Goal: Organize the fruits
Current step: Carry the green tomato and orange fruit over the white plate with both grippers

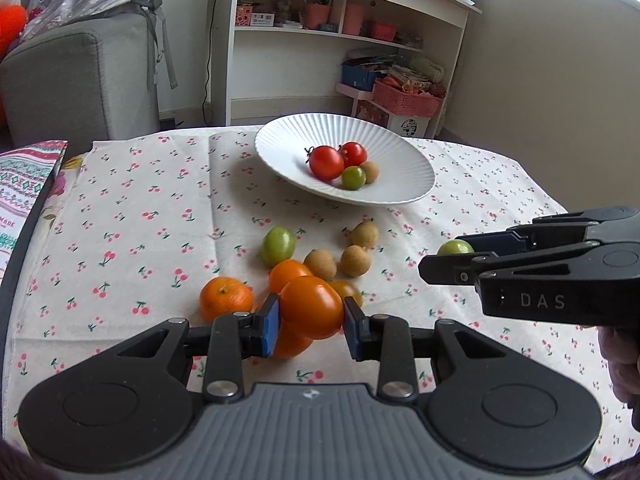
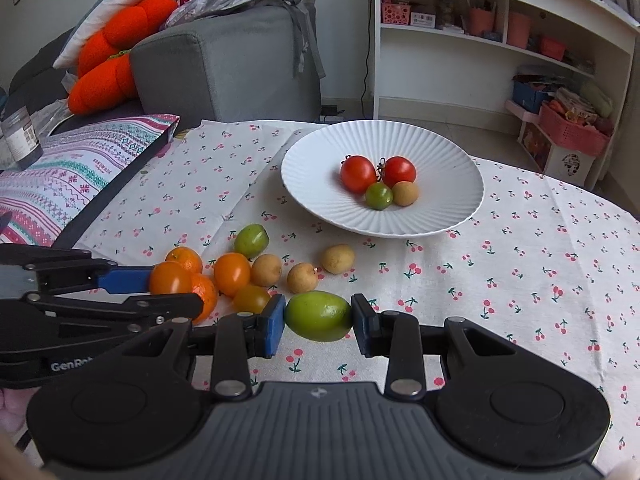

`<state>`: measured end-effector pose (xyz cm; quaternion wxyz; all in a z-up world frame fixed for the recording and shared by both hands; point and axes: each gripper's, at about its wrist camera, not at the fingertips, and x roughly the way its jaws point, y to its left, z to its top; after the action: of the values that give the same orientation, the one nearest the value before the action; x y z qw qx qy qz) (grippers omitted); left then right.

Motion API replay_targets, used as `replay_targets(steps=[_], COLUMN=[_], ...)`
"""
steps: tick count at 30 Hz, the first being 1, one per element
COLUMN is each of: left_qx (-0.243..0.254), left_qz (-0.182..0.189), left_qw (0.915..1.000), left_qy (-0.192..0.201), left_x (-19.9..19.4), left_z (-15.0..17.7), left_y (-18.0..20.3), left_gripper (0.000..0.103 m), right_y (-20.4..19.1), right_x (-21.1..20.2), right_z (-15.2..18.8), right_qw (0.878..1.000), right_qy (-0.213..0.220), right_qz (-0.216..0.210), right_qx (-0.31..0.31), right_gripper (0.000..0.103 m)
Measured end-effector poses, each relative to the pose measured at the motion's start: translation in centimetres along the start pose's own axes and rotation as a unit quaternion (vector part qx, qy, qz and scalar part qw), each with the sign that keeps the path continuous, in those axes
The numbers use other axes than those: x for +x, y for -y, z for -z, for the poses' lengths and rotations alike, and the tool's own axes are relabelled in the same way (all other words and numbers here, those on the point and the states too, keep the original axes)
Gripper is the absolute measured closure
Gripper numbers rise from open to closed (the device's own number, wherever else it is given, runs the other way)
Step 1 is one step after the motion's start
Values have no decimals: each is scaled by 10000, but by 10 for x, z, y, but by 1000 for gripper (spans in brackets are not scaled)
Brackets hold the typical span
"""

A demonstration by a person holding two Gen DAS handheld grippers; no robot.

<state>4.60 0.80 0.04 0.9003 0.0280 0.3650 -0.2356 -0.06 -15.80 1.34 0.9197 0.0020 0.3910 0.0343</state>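
White ribbed plate (image 2: 304, 184) holding 2 red tomatoes (image 2: 358, 174), 1 green fruit (image 2: 379, 196), 1 tan longan (image 2: 405, 193). Left gripper (image 1: 311, 320) clamped on glossy orange tomato (image 1: 311, 307), right gripper (image 2: 318, 322) clamped on smooth green oval (image 2: 318, 316), both in front of plate.

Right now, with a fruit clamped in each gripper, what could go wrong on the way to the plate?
1. The left gripper pinches a smooth, round orange tomato with only its pad tips; it could squirt out.
2. The right gripper holds a green fruit end to end, so it might pivot and drop.
3. The white plate is shallow and already holds four fruits; a dropped one could scatter them.
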Motion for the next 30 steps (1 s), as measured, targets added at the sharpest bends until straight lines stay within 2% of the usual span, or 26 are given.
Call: replay_targets(steps=[17, 30], left_qx=[-102, 40], left_qz=[141, 190], left_qw=[9998, 9998], left_qy=[-129, -6], left_x=[20, 62], left_z=[-27, -76], left_y=[19, 28], left_gripper=[85, 85], right_y=[28, 73], right_x=[-8, 19], right_z=[-20, -51], right_qw=[9989, 9966], right_qy=[211, 390], right_qz=[102, -51], right_qx=[406, 725], right_gripper=[71, 71])
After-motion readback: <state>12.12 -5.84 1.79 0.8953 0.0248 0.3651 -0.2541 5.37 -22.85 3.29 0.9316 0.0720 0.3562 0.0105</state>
